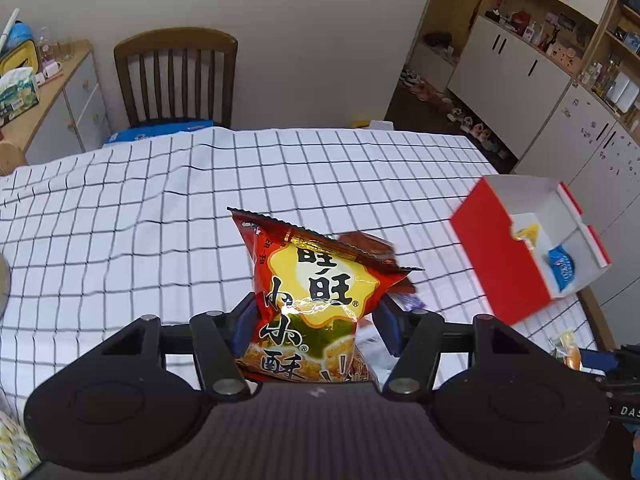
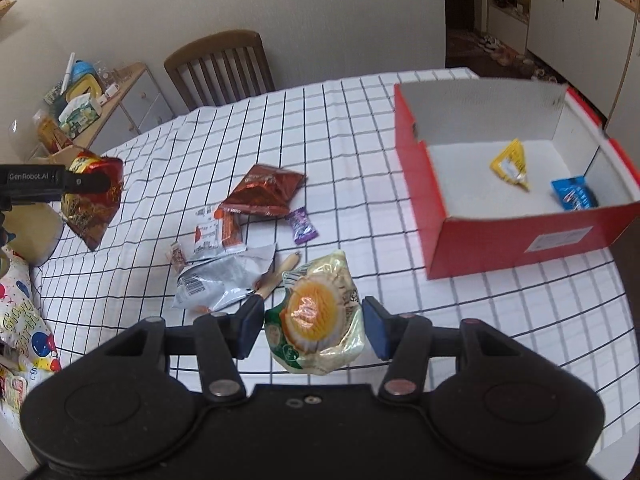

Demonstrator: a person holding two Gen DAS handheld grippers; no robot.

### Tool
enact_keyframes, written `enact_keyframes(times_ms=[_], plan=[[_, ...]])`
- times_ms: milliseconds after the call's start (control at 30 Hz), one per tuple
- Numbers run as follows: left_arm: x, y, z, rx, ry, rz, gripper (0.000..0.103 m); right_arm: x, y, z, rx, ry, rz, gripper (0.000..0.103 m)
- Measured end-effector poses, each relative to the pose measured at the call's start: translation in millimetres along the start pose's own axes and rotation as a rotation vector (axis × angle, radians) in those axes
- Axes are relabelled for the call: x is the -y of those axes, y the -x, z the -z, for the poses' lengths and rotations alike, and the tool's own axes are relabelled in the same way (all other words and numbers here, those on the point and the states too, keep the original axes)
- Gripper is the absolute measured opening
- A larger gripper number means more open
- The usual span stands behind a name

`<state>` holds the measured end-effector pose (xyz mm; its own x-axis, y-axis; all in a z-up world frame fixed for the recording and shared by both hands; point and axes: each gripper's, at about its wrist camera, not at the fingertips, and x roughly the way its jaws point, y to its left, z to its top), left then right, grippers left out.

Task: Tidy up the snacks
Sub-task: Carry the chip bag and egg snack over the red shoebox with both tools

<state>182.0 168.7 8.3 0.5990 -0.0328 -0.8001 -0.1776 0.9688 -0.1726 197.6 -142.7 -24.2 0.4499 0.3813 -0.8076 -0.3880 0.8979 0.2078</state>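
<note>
Two grippers work above a table covered with a soft white cloth point(image 2: 360, 128) printed with a thin black grid; the cloth lies in loose folds at the far side. On the right part of the table stands a red box point(image 2: 520, 236) of stiff cardboard, rectangular, white inside and open at the top. In the box lie a small yellow packet point(image 2: 511, 163), almost triangular, and a blue packet point(image 2: 573, 197) near the right wall, the two apart from each other.

The left gripper point(image 1: 316, 320) holds a puffy red bag point(image 1: 320, 292) of glossy foil with a yellow star and big characters on it. Its blue pads press into both sides of the bag, so the fingers are clamped on it, and the bag hangs above the cloth, left of the box.

The right gripper point(image 2: 314, 330) has a cake packet point(image 2: 316, 316) between its fingers, clear crinkled plastic with a round orange cake inside. The left pad touches the packet; on the right side I see a narrow gap, so I cannot tell if the grip is closed.

On the cloth between the grippers and the box lie loose snacks: a flat brown foil bag point(image 2: 264, 191), a silver bag point(image 2: 224, 280) that is wrinkled, a white and orange sachet point(image 2: 218, 234), and a small purple candy point(image 2: 303, 226). A thin beige stick point(image 2: 278, 276) lies just beside the silver bag.
</note>
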Motion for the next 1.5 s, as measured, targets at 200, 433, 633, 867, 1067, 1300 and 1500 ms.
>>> enact_keyframes(times_ms=[200, 433, 633, 867, 1067, 1300, 1500], plan=[[41, 11, 4, 0.006, 0.018, 0.030, 0.060, 21, 20, -10, 0.032, 0.026, -0.016, 0.052], [99, 11, 4, 0.027, 0.010, 0.069, 0.060, 52, 35, -26, 0.055, 0.051, -0.029, 0.052], [147, 0, 2, 0.024, 0.007, 0.100, 0.060, 80, 40, -40, 0.064, 0.077, -0.027, 0.052], [196, -10, -7, 0.042, -0.002, 0.121, 0.060, 112, 42, -54, 0.075, 0.094, -0.028, 0.052], [233, -23, -16, 0.042, -0.009, 0.128, 0.060, 142, 45, -68, 0.084, 0.107, -0.024, 0.052], [275, -43, -21, 0.028, -0.032, 0.127, 0.060, 179, 48, -86, 0.104, 0.118, 0.000, 0.052], [309, -69, -30, -0.010, -0.055, 0.124, 0.060, 208, 44, -102, 0.118, 0.101, 0.032, 0.052]])
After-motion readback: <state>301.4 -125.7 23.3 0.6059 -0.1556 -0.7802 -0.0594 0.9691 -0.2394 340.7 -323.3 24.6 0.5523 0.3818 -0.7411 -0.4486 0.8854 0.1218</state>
